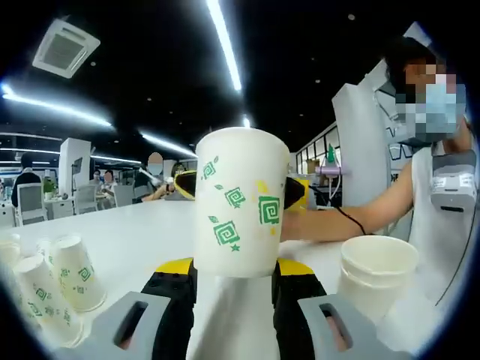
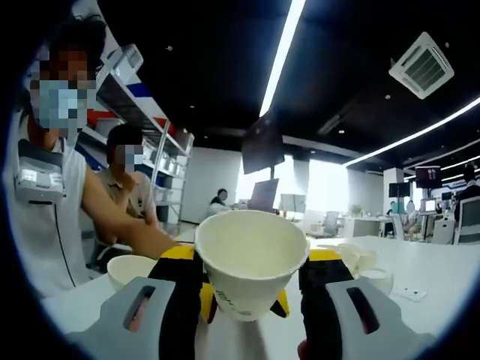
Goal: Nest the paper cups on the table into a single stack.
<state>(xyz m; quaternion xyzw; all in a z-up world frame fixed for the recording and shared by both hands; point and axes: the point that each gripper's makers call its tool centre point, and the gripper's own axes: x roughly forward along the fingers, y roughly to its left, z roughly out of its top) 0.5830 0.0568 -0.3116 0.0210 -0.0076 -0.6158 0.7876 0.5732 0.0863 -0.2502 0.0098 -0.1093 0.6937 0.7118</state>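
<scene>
A white paper cup with green prints [image 1: 240, 204] stands upright between the black and yellow jaws of my left gripper [image 1: 235, 268], which is shut on its lower part. The yellow tips of my right gripper [image 1: 241, 187] show on both sides of the cup's upper half. From the right gripper view I look into the open mouth of a cup [image 2: 251, 259] that my right gripper [image 2: 253, 255] is shut on; it looks like the same cup. The left gripper's yellow tips [image 2: 244, 302] flank its base.
Several printed cups [image 1: 56, 289] lie at the left of the white table [image 1: 142, 232]. A plain cup stack [image 1: 375, 271] stands at the right and appears again as a cup stack [image 2: 130, 270]. More cups [image 2: 360, 261] sit further off. A seated person's arm [image 2: 124, 229] rests close by.
</scene>
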